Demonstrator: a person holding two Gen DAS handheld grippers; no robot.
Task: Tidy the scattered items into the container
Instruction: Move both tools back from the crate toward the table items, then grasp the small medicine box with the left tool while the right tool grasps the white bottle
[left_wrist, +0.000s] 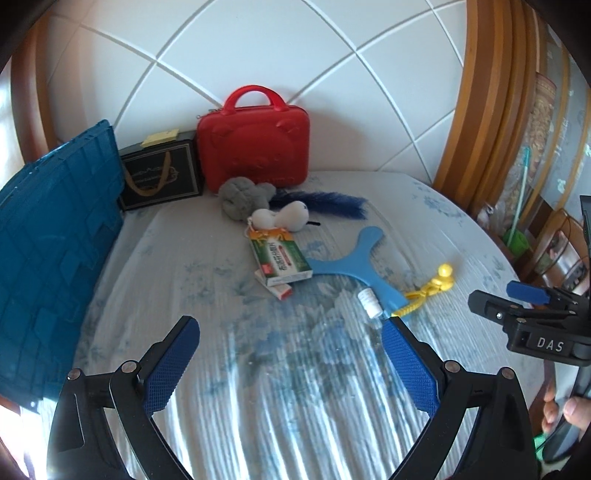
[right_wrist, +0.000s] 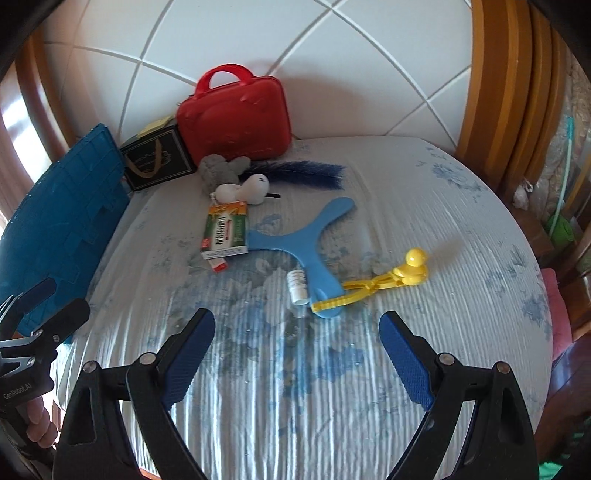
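Note:
Scattered items lie on the bed: a light blue boomerang (left_wrist: 354, 266) (right_wrist: 306, 243), a yellow duck clip (left_wrist: 436, 284) (right_wrist: 399, 277), a small white bottle (left_wrist: 369, 302) (right_wrist: 297, 290), a green medicine box (left_wrist: 280, 258) (right_wrist: 225, 232), a white plush (left_wrist: 280, 218) (right_wrist: 243, 190), a grey plush (left_wrist: 243, 199) (right_wrist: 218, 166) and a dark blue feather (left_wrist: 325, 201) (right_wrist: 299, 171). A blue crate (left_wrist: 55, 240) (right_wrist: 62, 221) stands at the left. My left gripper (left_wrist: 288, 365) is open and empty, short of the items. My right gripper (right_wrist: 295, 358) is open and empty, just before the bottle.
A red carry case (left_wrist: 255, 144) (right_wrist: 236, 118) and a black gift box (left_wrist: 162, 173) (right_wrist: 155, 158) lean against the white padded headboard (left_wrist: 295, 55). A wooden bed frame (left_wrist: 480, 110) borders the right. A small red-and-white box (left_wrist: 282, 290) lies under the green one.

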